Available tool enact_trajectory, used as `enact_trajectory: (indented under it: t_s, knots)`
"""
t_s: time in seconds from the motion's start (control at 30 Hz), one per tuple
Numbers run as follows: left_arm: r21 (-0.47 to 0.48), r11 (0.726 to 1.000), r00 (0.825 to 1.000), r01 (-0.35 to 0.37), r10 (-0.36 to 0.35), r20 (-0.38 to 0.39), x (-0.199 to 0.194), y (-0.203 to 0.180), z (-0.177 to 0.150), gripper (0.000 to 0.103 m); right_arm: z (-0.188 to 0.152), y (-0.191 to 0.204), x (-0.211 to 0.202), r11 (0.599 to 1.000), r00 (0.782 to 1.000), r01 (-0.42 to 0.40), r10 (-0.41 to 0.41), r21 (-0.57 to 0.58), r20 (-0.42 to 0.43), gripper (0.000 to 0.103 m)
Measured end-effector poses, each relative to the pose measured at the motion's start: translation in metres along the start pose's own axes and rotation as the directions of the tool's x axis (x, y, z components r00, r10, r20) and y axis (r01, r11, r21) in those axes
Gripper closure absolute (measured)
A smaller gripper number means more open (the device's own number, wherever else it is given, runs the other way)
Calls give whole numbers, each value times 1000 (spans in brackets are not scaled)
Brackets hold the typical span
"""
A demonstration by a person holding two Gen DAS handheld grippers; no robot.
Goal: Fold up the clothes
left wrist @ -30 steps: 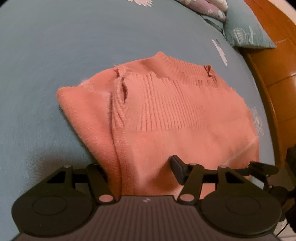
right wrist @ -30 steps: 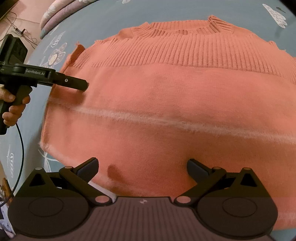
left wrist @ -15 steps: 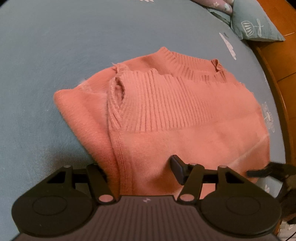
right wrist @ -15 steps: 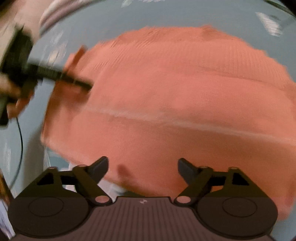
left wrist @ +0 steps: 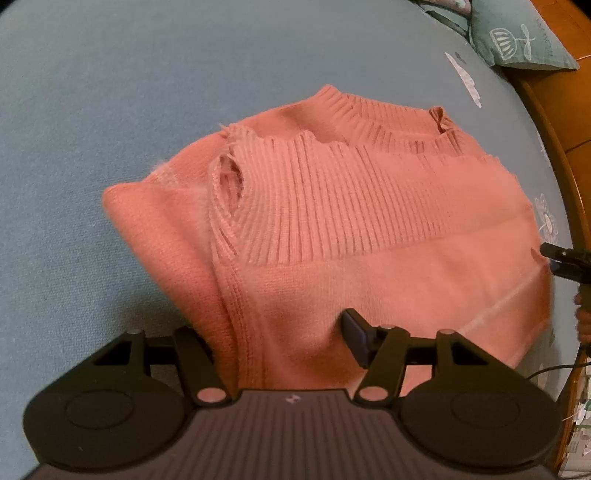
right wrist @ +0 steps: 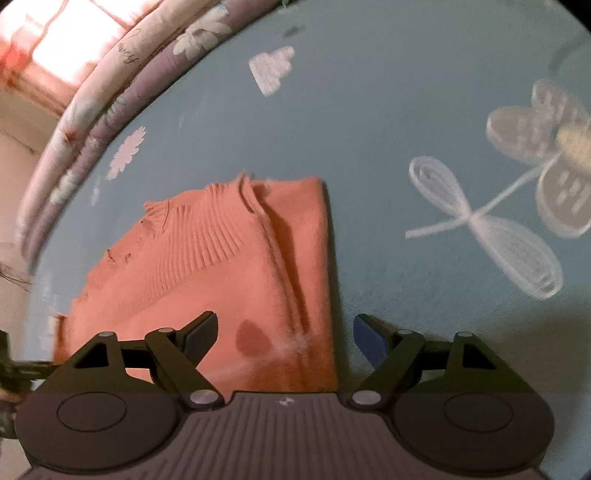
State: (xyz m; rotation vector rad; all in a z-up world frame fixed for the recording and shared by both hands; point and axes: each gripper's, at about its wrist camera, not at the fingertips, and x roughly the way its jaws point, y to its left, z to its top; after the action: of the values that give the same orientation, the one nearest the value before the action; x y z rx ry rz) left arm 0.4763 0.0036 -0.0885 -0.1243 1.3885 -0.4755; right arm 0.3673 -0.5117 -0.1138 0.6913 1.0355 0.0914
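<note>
A salmon-pink knit sweater [left wrist: 369, 229] lies partly folded on the blue bedspread [left wrist: 110, 92], collar at the far side, one side turned over on the left. My left gripper [left wrist: 273, 339] is open, its jaws straddling the near edge of the sweater, with the left finger partly hidden by cloth. In the right wrist view the sweater [right wrist: 221, 273] lies left of centre. My right gripper [right wrist: 284, 336] is open over the sweater's near right corner, holding nothing. The right gripper's tip [left wrist: 561, 258] shows at the right edge of the left wrist view.
A teal pillow [left wrist: 517, 33] lies at the far right by the wooden bed frame [left wrist: 554, 122]. A rolled floral quilt [right wrist: 96, 110] borders the bed's far left. White flower and bow prints [right wrist: 517, 206] mark the bedspread right of the sweater.
The right gripper swung away from close over the sweater's middle to its right edge and now sees it from farther off. The left gripper stayed at the near edge, shifting slightly.
</note>
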Motion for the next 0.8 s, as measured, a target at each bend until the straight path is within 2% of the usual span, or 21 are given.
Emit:
enact_trajectory:
  t_s: [0.17, 0.27, 0.4, 0.5, 0.63, 0.73, 0.8]
  knots:
    - [-5, 1000, 1000, 0, -1, -10, 1, 0, 1, 39, 10, -5, 12, 994, 994, -109, 109, 29, 15, 8]
    - [4, 1000, 1000, -10, 10, -17, 1, -3, 2, 35, 34, -8, 24, 985, 986, -165, 164, 41, 19, 8]
    - [5, 1000, 1000, -11, 11, -21, 0, -1, 3, 33, 57, -10, 39, 973, 973, -226, 227, 40, -24, 6]
    - [2, 1000, 1000, -7, 7, -15, -2, 1, 1, 34, 53, -15, 34, 959, 955, -279, 282, 43, -93, 8]
    - [3, 1000, 1000, -2, 2, -13, -3, 2, -1, 34, 32, -25, 23, 932, 916, -355, 361, 67, -173, 11]
    - [-3, 1000, 1000, 8, -8, -9, -5, 5, -2, 34, 29, -26, 24, 924, 904, -377, 383, 69, -190, 11]
    - [-7, 1000, 1000, 10, -10, -4, -4, 5, -3, 34, 42, -18, 34, 922, 899, -382, 385, 55, -208, 11]
